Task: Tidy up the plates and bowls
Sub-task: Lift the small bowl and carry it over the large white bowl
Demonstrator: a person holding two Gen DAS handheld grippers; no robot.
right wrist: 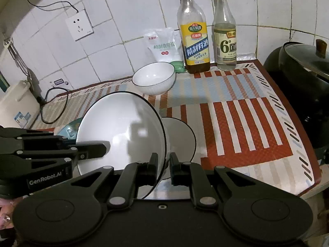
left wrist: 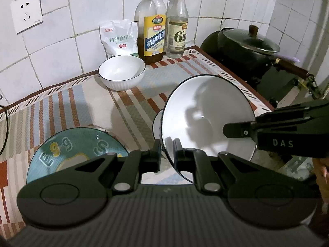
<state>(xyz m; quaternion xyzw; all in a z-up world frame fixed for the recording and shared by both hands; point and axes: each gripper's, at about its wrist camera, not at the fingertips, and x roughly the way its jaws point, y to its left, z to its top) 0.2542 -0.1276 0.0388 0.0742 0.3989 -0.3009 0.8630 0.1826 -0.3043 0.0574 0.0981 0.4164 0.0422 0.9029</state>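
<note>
While the large white bowl [left wrist: 207, 119] is held tilted above the striped mat [left wrist: 82, 103], its dark rim is clamped on one side by the left gripper [left wrist: 167, 154] and on the opposite side by the right gripper [right wrist: 163, 164]. Just behind and below it a second white dish [right wrist: 183, 135] is seen on the mat, with a blue plate [left wrist: 76, 150] beside it to the left. A smaller ribbed bowl [left wrist: 121, 72] is set upright near the bottles [left wrist: 152, 26] at the tiled wall.

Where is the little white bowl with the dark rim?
The small white ribbed bowl with a dark rim stands on the striped mat by the tiled wall, right in front of the white salt bag, left of the yellow-labelled bottle.
</note>
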